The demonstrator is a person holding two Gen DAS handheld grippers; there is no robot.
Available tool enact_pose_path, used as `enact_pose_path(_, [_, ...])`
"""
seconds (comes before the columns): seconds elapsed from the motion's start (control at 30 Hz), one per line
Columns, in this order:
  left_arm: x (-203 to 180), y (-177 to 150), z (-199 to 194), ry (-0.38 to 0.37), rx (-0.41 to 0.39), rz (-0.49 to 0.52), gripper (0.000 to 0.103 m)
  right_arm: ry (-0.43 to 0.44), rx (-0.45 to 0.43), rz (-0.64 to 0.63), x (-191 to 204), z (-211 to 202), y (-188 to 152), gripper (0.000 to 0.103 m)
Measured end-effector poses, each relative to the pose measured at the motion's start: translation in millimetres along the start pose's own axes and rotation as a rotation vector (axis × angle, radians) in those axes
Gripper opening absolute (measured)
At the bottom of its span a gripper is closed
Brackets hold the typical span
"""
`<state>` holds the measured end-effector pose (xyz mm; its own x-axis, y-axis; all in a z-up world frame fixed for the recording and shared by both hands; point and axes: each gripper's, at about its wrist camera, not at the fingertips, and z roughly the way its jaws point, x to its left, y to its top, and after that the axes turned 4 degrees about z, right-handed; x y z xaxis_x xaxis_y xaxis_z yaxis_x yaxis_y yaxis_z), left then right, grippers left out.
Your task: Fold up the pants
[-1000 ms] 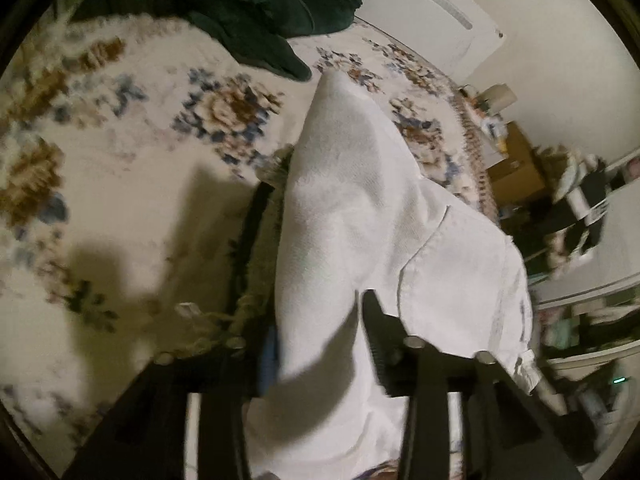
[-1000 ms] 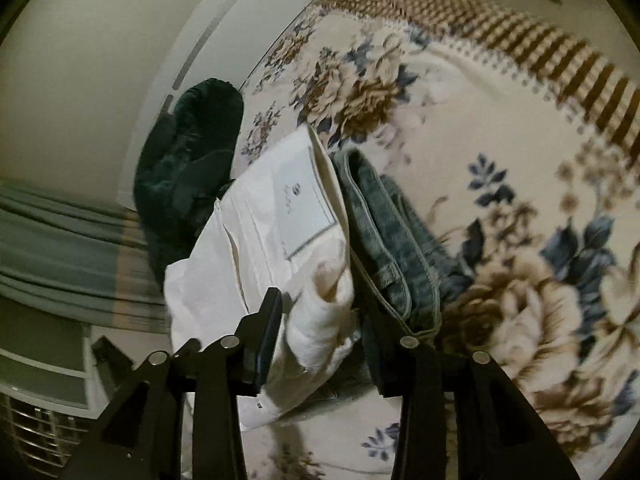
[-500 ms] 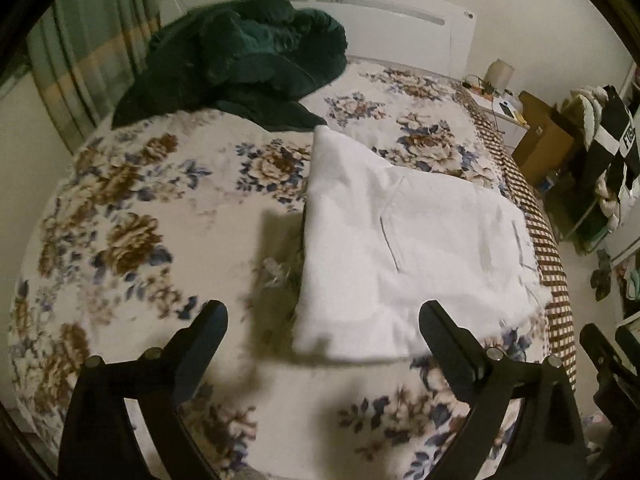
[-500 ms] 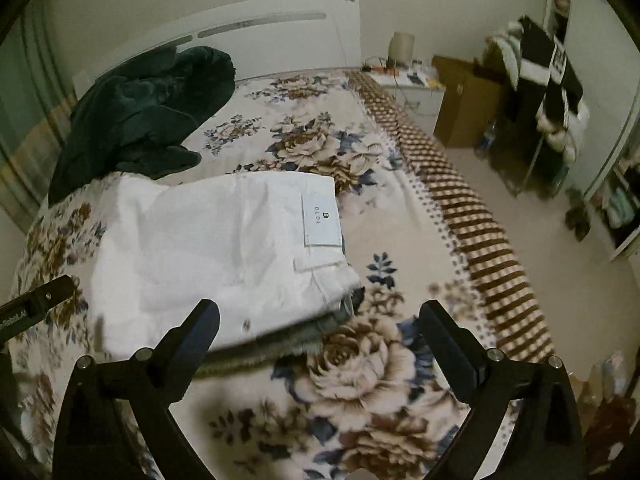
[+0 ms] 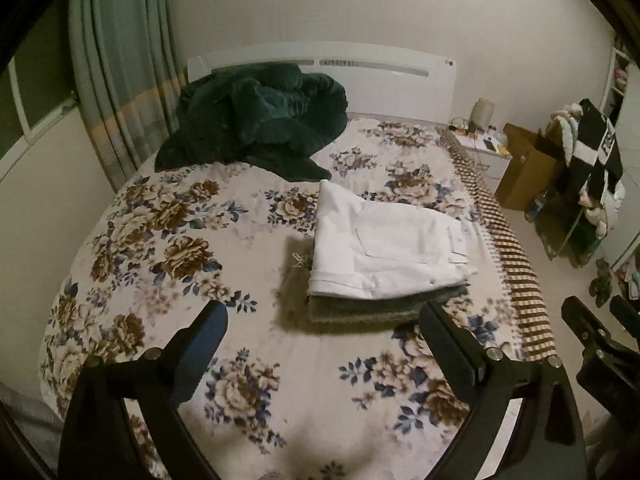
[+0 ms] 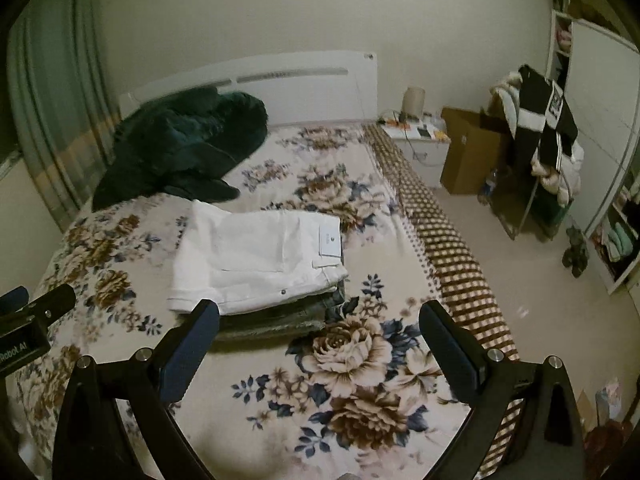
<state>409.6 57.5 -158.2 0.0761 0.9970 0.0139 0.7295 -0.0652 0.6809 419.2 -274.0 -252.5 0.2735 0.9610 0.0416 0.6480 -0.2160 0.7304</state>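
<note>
White pants (image 5: pixel 384 248) now lie folded flat on darker folded jeans (image 5: pixel 360 312) on the floral bed (image 5: pixel 160 240), released by the left tool (image 5: pixel 324 344) and right tool (image 6: pixel 320 340) (both spread wide, pulled back, empty), so the fold looks finished.

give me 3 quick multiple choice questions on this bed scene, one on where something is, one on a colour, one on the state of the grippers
1. Where do the white pants lie?
A. on a folded grey-green garment
B. on the floor
C. on the nightstand

2. What colour is the bundle by the headboard?
A. red
B. dark green
C. yellow

3. How are the left gripper and right gripper?
A. both shut on the pants
B. one open, one shut
C. both open, holding nothing

Answers: 1 A, the folded grey-green garment shows under the white stack on the bed. 2 B, it is dark green. 3 C, both pairs of fingers stand wide apart, short of the stack.
</note>
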Motion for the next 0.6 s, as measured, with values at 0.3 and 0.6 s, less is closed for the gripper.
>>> enact_pose_path(0.3, [-15, -31, -114, 0.036, -0.078, 0.002, 0.098, 0.08, -0.082, -0.013, -20, -142, -21, 0.102])
enact_pose_path(0.6, [-17, -56, -192, 0.058, -0.135, -0.026, 0.098, 0.138, -0.169, -0.038, -38, -270, -40, 0.102])
